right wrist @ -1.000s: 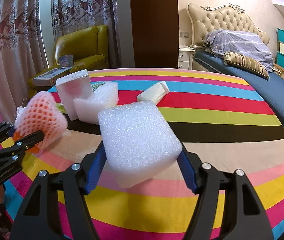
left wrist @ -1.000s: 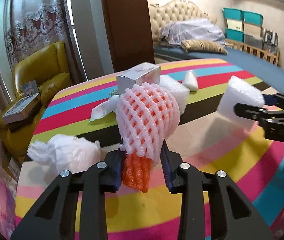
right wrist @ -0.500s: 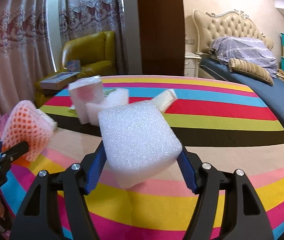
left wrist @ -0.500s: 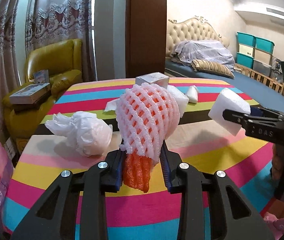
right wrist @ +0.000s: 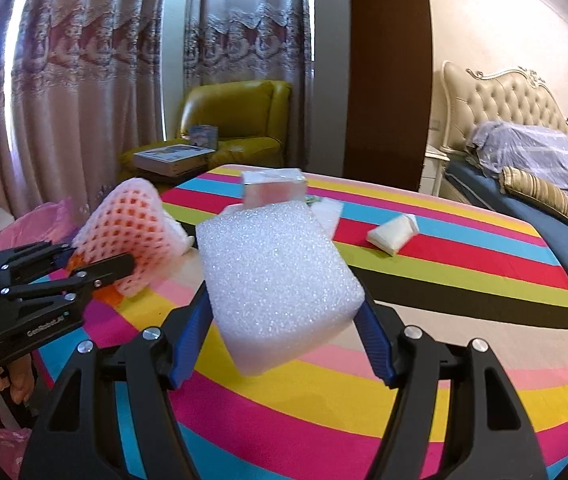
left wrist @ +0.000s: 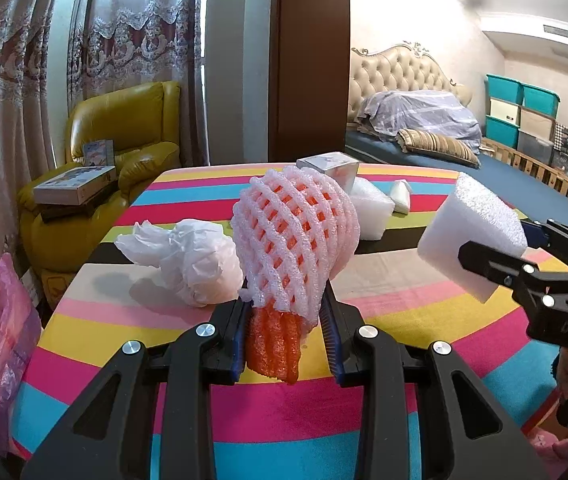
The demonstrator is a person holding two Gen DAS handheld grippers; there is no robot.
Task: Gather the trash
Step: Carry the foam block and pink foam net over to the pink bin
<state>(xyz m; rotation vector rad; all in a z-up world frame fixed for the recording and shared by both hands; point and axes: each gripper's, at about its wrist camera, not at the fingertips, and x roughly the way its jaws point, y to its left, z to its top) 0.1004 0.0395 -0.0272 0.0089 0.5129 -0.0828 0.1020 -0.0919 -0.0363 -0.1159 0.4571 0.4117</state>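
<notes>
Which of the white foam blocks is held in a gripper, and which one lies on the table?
The white foam block clamped in the right gripper is held. The other foam block lies on the striped table, beside the silver box.

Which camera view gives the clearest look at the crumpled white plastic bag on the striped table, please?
The left wrist view: the crumpled white plastic bag lies in full sight on the striped table, beside the pink foam net. In the right wrist view that net hides nearly all of it; only a blurred white edge shows.
</notes>
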